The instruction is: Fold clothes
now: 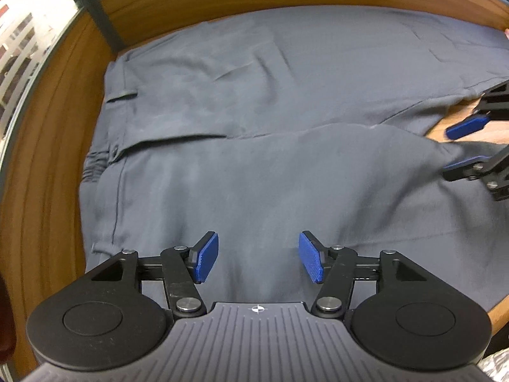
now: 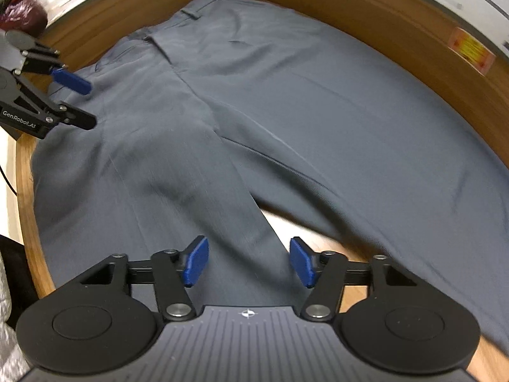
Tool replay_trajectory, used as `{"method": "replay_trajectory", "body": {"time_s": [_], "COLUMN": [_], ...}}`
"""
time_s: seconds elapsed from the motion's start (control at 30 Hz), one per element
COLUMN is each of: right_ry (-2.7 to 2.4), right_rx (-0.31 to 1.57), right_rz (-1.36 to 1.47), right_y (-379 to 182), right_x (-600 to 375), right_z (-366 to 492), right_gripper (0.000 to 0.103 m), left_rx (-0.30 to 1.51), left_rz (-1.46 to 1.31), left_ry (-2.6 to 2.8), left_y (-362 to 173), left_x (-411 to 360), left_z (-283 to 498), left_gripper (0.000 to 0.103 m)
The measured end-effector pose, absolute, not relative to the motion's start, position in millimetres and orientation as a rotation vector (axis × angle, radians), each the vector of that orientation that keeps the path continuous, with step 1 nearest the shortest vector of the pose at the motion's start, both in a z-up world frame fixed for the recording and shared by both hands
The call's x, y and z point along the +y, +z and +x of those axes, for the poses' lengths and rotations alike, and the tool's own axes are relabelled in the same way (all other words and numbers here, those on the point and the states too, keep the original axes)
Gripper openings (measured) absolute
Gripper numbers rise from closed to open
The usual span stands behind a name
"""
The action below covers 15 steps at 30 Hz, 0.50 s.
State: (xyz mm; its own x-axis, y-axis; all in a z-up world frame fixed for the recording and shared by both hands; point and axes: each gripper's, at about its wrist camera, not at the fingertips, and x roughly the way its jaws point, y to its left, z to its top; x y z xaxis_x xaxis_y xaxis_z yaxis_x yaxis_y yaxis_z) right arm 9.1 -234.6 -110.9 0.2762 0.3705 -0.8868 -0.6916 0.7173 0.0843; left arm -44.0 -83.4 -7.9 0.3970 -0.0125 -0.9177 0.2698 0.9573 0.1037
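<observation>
Wooden tabletop (image 1: pixel 47 165) fills the background of both wrist views, its brown grain curving round the edges, and on it lie the grey trousers (image 1: pixel 254 102), spread flat with the waistband (image 1: pixel 111 121) toward the left side of the left wrist view and the two legs running off to the right. The legs part near the right gripper (image 2: pixel 248 262), where a wedge of bare wood shows between them. A belt loop and a buttoned flap sit at the waist, and soft creases cross the upper leg. The left gripper (image 1: pixel 258 257) hangs over the nearer leg close to the hip, its blue pads (image 1: pixel 208 258) standing apart with only cloth beneath them and nothing pinched. The right gripper hovers over the inner edge of the nearer leg, its blue pads partly spread, one above fabric and the other above wood, gripping nothing; whether they touch the cloth cannot be told. Beyond the table's far rim are pale, blurred surroundings, a dark upright post (image 1: pixel 95 6), and an orange sticker (image 2: pixel 470 51) on the table edge
</observation>
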Motion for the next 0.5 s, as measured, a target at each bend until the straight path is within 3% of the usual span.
{"method": "replay_trajectory", "body": {"time_s": [0.1,0.2,0.27,0.3,0.33,0.5], "right_ry": [0.758,0.789,0.797,0.786,0.76,0.585], "right_rx": [1.113,1.156,1.162,1.156,1.14,1.084], "right_rz": [-0.338,-0.31,-0.29,-0.279,-0.26,-0.155], "right_y": [-117,-118,-115,-112,-107,-82], "right_x": [-229,-228,-231,-234,-240,-294], "right_z": [15,13,7,4,1,-9], "right_gripper": [0.019,0.015,0.022,0.037,0.042,0.048], "left_rx": [1.152,1.156,1.159,1.16,1.16,1.159], "left_rz": [0.248,0.244,0.246,0.253,0.259,0.281], "left_ry": [-0.181,-0.18,-0.183,-0.187,-0.191,-0.212], "left_y": [-9,-12,-12,-13,-14,-16], "left_x": [-85,-86,-87,-89,-91,-102], "left_z": [-39,-37,-37,-38,-39,-48], "left_gripper": [0.06,0.06,0.06,0.06,0.06,0.061]}}
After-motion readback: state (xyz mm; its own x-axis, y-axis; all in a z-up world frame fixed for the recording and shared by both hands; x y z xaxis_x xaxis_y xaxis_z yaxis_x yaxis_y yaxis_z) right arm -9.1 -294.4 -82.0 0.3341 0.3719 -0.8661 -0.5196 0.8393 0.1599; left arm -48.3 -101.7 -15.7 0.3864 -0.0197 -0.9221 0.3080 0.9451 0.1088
